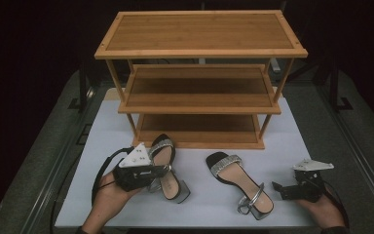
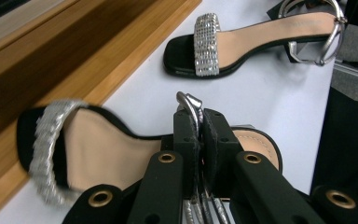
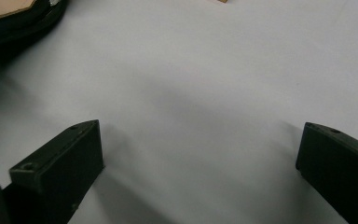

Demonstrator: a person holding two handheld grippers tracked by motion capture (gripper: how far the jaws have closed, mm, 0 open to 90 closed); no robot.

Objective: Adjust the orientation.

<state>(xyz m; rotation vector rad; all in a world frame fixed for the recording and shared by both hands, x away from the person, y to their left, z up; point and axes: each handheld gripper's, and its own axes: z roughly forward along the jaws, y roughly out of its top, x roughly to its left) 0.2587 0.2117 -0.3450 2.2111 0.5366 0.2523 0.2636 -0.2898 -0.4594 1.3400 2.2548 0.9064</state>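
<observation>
At lower left of the high view, the left gripper [image 1: 157, 171] clamps the silver ankle strap [image 2: 189, 105] of a black sandal [image 1: 164, 165] with a rhinestone toe band, its jaws pressed tight on the strap in the left gripper view. That sandal lies on the white tabletop [image 1: 204, 195] just before the bottom shelf of a three-tier bamboo rack [image 1: 200, 78]. A matching sandal [image 1: 238, 181] rests at lower centre, apart from the first. At lower right, the right gripper [image 1: 277, 189] sits low over the table in a hand [image 1: 321, 207], jaws spread wide with only bare tabletop between them.
</observation>
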